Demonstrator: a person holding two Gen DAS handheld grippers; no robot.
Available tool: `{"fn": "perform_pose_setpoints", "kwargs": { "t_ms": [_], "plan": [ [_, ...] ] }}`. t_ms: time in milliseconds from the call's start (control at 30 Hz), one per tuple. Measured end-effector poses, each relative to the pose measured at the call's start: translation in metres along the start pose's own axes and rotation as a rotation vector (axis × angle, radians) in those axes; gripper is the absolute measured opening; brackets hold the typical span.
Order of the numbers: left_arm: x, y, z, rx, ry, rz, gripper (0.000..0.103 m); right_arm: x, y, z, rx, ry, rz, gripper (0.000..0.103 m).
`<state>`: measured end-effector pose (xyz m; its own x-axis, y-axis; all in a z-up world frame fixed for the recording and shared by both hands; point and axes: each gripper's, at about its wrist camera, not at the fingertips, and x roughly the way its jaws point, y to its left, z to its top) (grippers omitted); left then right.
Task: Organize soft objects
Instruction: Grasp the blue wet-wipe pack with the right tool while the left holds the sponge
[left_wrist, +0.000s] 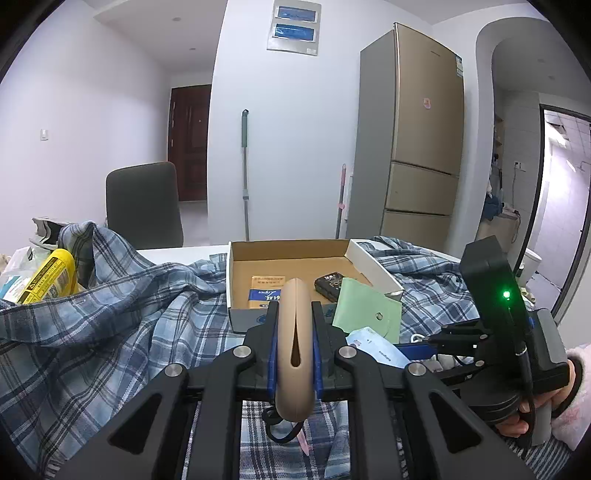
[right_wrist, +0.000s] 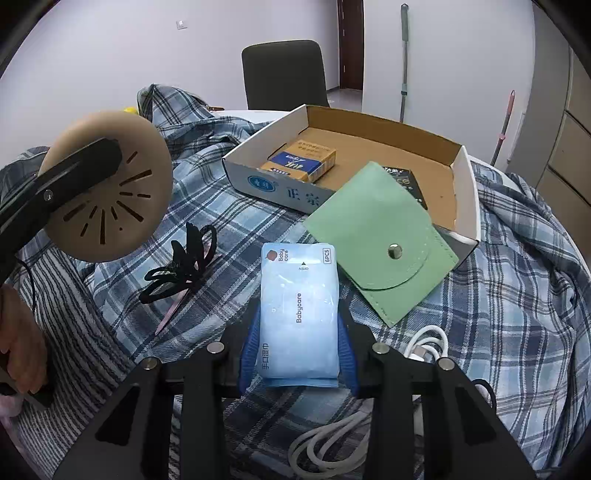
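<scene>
Room: white walls, a dark door, a tall gold fridge (left_wrist: 424, 140), a grey chair (left_wrist: 144, 205) behind the table.
Surface: plaid shirt (left_wrist: 110, 314) spread rumpled over the table, covering most of it.
Box: shallow cardboard tray (right_wrist: 469, 192), open-topped, holding an orange-and-blue packet (right_wrist: 301, 160) and a dark small item at its near corner, too hidden to name.
Box edge: green snap pouch (right_wrist: 376, 240) leans over the tray's near rim, half on the shirt.
Left gripper (left_wrist: 295, 332): clamped tight on a tan round perforated pad (left_wrist: 294, 350), held upright off the cloth.
Right gripper (right_wrist: 298, 354): blue fingers pressed on both sides of a pale blue wipes pack (right_wrist: 298, 314), which lies just beside the pouch.
Open room: bare cardboard floor along the tray's far and right side.
Right view only: black hair ties (right_wrist: 184, 266) and a white cable (right_wrist: 424, 343) on the shirt.
Left view only: yellow tube (left_wrist: 48, 277) at the far left edge.
</scene>
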<state>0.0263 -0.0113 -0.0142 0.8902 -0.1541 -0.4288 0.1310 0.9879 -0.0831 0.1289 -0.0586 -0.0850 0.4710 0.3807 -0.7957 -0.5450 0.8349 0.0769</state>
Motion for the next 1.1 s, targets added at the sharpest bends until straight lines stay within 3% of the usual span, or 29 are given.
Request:
{"fn": "perform_pose_setpoints", "kwargs": {
  "t_ms": [200, 267, 433, 667, 867, 1000, 1100],
  "plan": [
    [-0.005, 0.0, 0.005, -0.005, -0.009, 0.016, 0.014, -0.011, 0.002, 0.0, 0.001, -0.048, -0.02, 0.037],
    [-0.012, -0.003, 0.012, -0.008, -0.032, 0.007, 0.014, -0.02, 0.001, 0.0, 0.013, -0.084, -0.034, 0.037],
    [-0.027, -0.012, 0.04, 0.025, -0.125, 0.065, 0.014, -0.049, -0.004, 0.013, 0.062, -0.134, -0.055, 0.037],
    [-0.021, -0.017, 0.09, 0.032, -0.192, 0.035, 0.014, -0.11, -0.009, 0.055, 0.054, -0.321, -0.111, 0.037],
    [-0.012, -0.023, 0.124, 0.021, -0.251, 0.009, 0.014, -0.139, -0.022, 0.097, 0.086, -0.416, -0.17, 0.037],
    [0.009, -0.024, 0.143, 0.02, -0.231, -0.016, 0.014, -0.143, -0.029, 0.118, 0.09, -0.471, -0.208, 0.037],
    [0.035, -0.028, 0.144, 0.05, -0.168, 0.0, 0.014, -0.134, -0.039, 0.129, 0.112, -0.481, -0.225, 0.037]
  ]
}}
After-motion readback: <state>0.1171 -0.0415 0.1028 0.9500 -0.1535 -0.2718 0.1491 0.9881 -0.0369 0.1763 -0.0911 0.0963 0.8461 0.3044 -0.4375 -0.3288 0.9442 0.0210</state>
